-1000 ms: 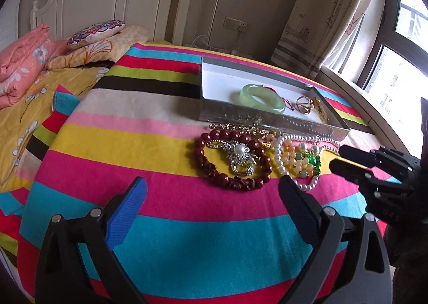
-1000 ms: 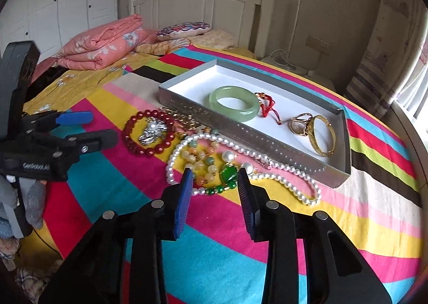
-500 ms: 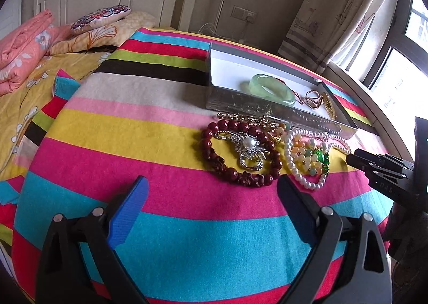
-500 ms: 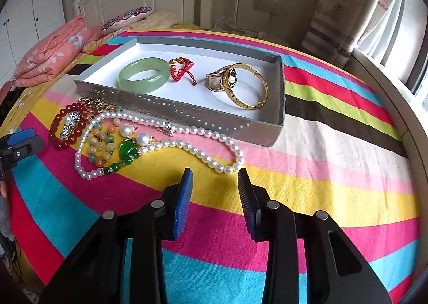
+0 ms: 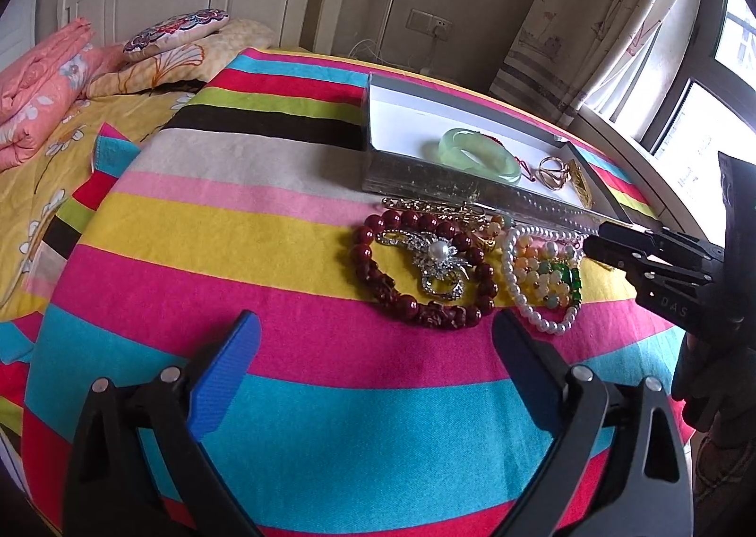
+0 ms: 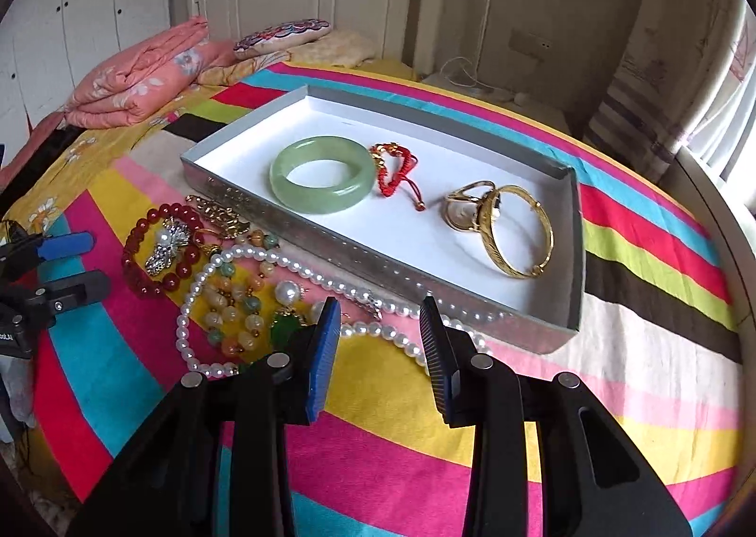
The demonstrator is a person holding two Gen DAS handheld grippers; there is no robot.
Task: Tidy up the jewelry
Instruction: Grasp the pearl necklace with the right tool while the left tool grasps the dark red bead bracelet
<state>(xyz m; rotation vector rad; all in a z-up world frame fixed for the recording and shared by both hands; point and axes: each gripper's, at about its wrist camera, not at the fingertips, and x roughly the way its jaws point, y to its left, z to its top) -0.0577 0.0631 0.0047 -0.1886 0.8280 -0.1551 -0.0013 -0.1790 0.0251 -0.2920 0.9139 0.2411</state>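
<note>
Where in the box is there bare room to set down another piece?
The box is bare at its left end, beside the green bangle, and behind the gold bangle along the far wall. Its right end, with gold bangle and ring, is crowded.

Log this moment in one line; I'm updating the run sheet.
left gripper: open, empty | right gripper: open over pearl necklace | tray: partly filled

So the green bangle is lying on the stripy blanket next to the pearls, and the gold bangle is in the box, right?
Not quite. The green bangle isn't on the stripy blanket; it lies inside the box, along with the gold bangle. The pearls are on the blanket, in front of the box. The right wrist view shows this clearly.
</note>
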